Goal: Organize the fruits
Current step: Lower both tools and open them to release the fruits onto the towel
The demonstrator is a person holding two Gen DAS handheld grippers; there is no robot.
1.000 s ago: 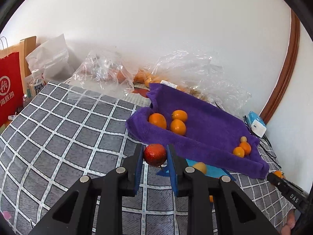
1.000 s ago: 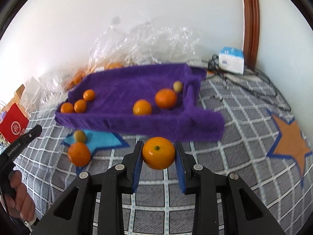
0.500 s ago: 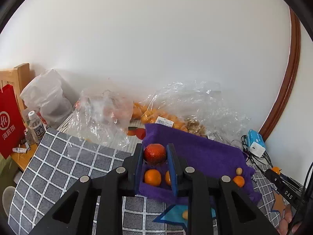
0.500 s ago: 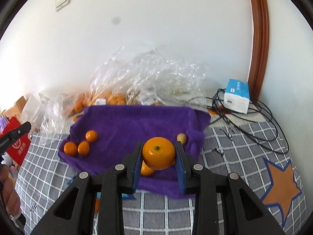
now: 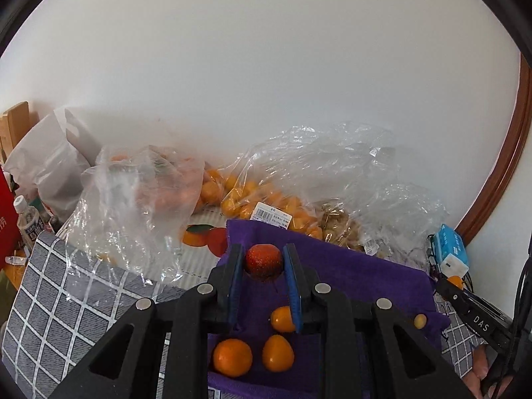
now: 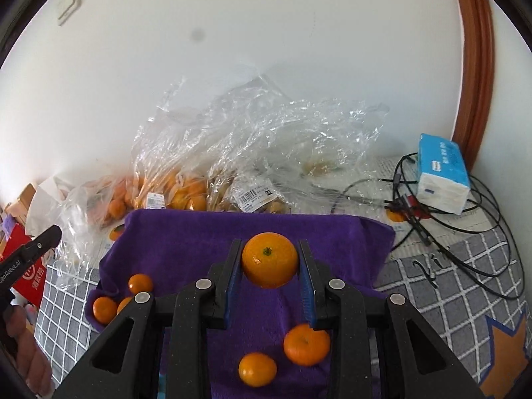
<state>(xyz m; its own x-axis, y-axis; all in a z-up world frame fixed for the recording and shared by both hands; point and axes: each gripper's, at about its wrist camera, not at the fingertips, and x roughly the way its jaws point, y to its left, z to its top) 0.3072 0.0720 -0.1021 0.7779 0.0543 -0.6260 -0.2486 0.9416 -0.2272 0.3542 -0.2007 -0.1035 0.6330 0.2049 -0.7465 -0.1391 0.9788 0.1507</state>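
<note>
Purple towel [image 6: 206, 232] fills the lower middle of both views, its edges raised, we judge to keep fruit from rolling off. Our left gripper [image 5: 262, 266] is closed on a dark red fruit [image 5: 263, 261] above the towel's left end, where three small orange fruits [image 5: 232, 357] lie at lower centre. Our right gripper [image 6: 269, 262] clamps a larger mandarin [image 6: 269, 259], roundish with no clear long axis, its green stem scar facing the camera, held over two more mandarins [image 6: 306, 344]. Both look poised to be released by kind.
</note>
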